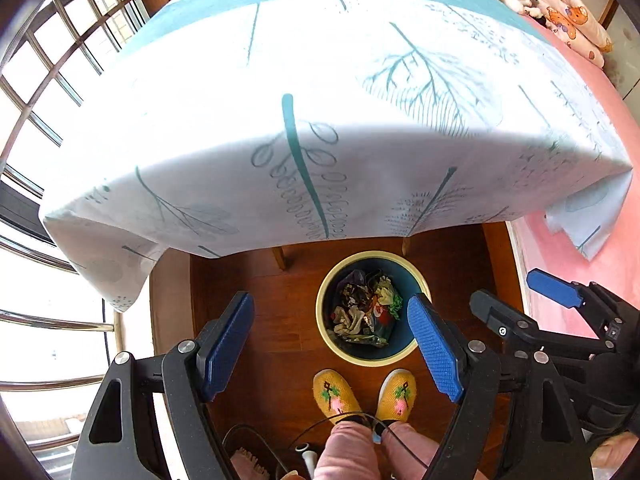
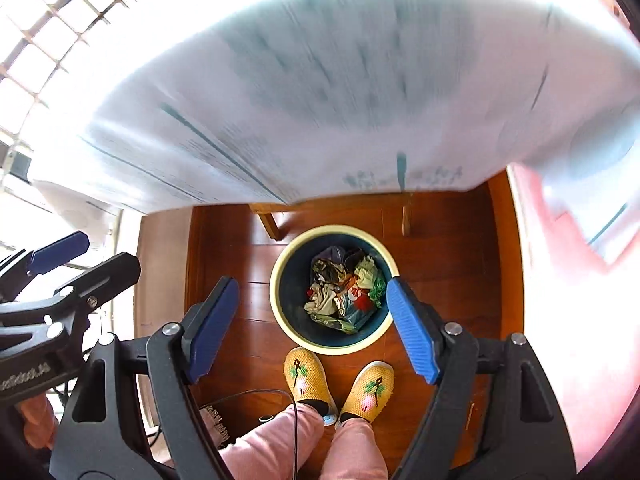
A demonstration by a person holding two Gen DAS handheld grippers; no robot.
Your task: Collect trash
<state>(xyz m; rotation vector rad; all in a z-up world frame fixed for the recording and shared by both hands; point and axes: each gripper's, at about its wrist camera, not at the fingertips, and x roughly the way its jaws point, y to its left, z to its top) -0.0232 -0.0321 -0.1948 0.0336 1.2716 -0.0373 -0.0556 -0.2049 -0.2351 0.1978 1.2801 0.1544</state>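
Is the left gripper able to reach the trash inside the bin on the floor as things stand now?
Probably yes. The left gripper is open and empty, pointing down over the bin. The trash lies uncovered, and nothing blocks the way down. The tablecloth hangs behind the bin.

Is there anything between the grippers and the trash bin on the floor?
Nothing visible. Both the left hand-held gripper and the right hand-held gripper are open and empty, pointing down at the bin, which already holds trash. The tablecloth hangs farther back; the slippers stand beside the bin.
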